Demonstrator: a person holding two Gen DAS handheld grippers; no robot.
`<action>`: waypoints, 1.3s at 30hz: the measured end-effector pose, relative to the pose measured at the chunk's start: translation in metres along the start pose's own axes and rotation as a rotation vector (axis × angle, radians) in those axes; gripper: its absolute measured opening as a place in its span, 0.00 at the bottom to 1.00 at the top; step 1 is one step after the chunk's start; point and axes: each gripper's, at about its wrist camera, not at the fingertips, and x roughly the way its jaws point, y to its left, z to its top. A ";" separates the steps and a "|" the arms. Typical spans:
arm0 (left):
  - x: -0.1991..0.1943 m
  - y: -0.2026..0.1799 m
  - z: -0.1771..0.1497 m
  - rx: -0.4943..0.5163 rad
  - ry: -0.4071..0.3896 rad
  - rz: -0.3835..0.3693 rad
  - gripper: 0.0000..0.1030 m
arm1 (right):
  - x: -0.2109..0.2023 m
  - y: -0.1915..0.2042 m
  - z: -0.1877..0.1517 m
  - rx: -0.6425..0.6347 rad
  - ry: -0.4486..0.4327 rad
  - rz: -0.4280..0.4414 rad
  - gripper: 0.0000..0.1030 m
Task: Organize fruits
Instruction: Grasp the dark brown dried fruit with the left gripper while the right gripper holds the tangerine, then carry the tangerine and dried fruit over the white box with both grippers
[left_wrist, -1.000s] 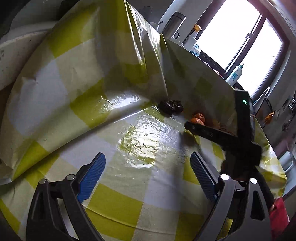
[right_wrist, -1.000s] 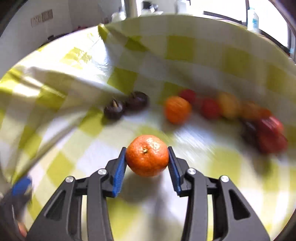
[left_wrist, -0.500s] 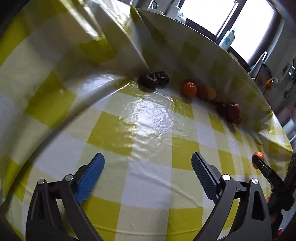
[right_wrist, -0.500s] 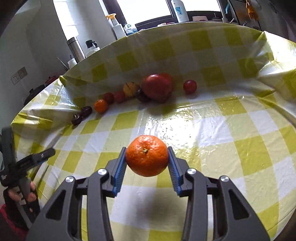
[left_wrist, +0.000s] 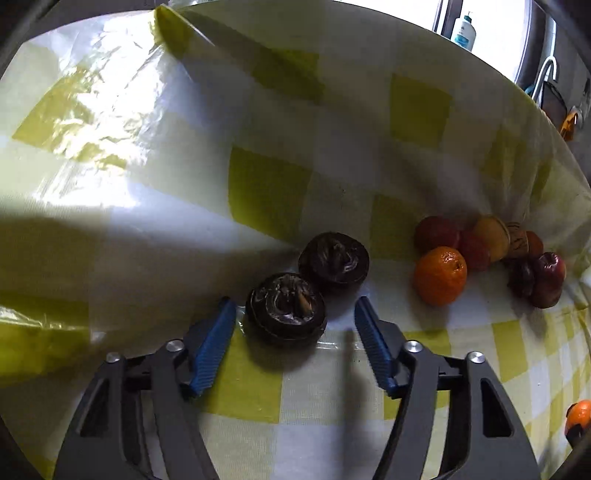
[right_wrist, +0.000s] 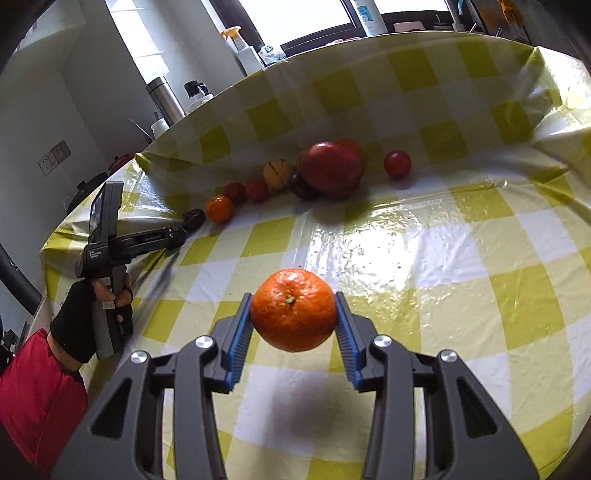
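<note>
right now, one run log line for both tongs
left tongs: open, around near dark fruit | right tongs: shut on tangerine, lifted | other fruit: row by cloth fold

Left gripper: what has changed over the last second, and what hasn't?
The left gripper closed in on the two dark fruits and now brackets the nearer dark fruit, jaws open. The right gripper still clamps the mandarin above the tablecloth.
</note>
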 end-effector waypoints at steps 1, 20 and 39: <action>0.000 -0.002 -0.002 0.016 0.000 0.015 0.39 | -0.001 -0.001 0.000 0.003 -0.003 0.002 0.42; -0.129 -0.029 -0.162 -0.014 -0.015 -0.207 0.40 | 0.005 0.000 0.000 0.013 0.014 -0.034 0.42; -0.121 -0.055 -0.159 0.148 0.006 0.004 0.41 | -0.006 -0.002 -0.012 0.085 0.037 -0.103 0.42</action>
